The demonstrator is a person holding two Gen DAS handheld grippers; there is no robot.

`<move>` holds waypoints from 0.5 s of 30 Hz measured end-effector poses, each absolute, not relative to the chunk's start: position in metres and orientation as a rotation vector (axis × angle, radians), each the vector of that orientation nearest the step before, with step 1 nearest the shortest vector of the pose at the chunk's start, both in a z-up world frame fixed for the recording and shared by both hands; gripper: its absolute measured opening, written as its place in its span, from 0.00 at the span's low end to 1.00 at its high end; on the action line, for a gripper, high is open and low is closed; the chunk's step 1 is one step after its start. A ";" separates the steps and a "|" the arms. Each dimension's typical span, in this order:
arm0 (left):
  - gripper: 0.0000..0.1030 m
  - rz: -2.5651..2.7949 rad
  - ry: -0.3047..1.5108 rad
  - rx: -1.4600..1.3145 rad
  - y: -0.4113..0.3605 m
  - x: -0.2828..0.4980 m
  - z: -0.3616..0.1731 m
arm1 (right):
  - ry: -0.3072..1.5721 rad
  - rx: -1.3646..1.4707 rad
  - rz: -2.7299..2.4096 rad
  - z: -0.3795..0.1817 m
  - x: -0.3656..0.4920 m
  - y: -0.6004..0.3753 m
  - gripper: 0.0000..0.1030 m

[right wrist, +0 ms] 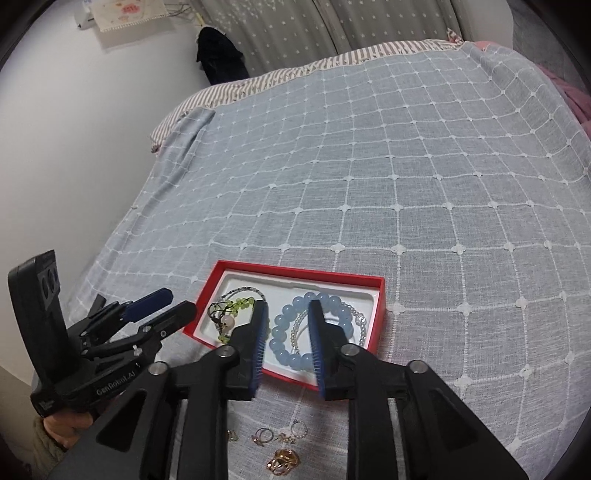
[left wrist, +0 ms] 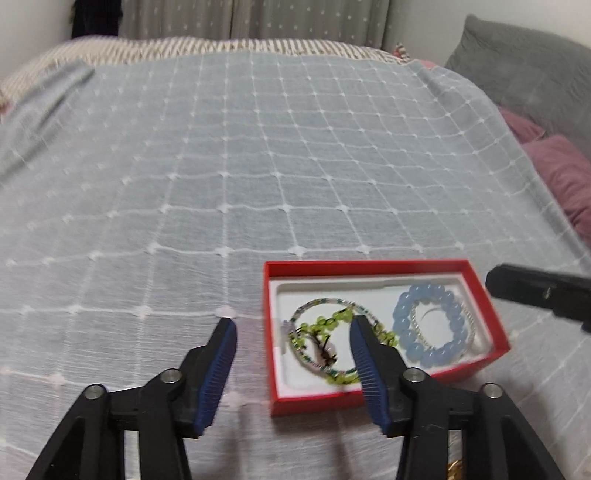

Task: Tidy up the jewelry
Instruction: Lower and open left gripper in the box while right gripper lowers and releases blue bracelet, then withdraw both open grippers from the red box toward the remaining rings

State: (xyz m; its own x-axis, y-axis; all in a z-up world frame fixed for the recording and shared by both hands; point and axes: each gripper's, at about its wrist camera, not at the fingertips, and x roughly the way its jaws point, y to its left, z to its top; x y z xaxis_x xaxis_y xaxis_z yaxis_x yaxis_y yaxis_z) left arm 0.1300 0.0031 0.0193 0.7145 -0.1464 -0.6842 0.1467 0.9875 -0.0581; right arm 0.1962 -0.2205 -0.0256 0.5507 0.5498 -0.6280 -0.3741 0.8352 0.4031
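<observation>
A red jewelry box [left wrist: 369, 266] [right wrist: 295, 272] with a white insert lies on the bed. It holds a green bead bracelet [left wrist: 325, 326] [right wrist: 240, 304], a thin beaded bangle, a blue bead bracelet [left wrist: 430, 356] [right wrist: 286, 332] and a pearl strand [right wrist: 360, 321]. My left gripper [left wrist: 293, 323] [right wrist: 166, 302] is open and empty, low at the box's left end. My right gripper [right wrist: 287, 306] is open and empty above the blue bracelet; its finger shows in the left wrist view [left wrist: 535, 291]. Several gold rings [right wrist: 280, 441] lie on the cover below the box.
The bed has a grey-blue checked cover [left wrist: 221, 166] [right wrist: 406, 184]. Purple and grey pillows [left wrist: 554, 129] lie at the right. A white wall [right wrist: 74, 166] runs along the bed's left side. Curtains [right wrist: 295, 26] hang behind.
</observation>
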 end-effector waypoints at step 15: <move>0.71 -0.033 0.800 0.081 -0.010 0.099 0.015 | 0.907 0.156 0.526 -0.038 0.152 -0.210 0.54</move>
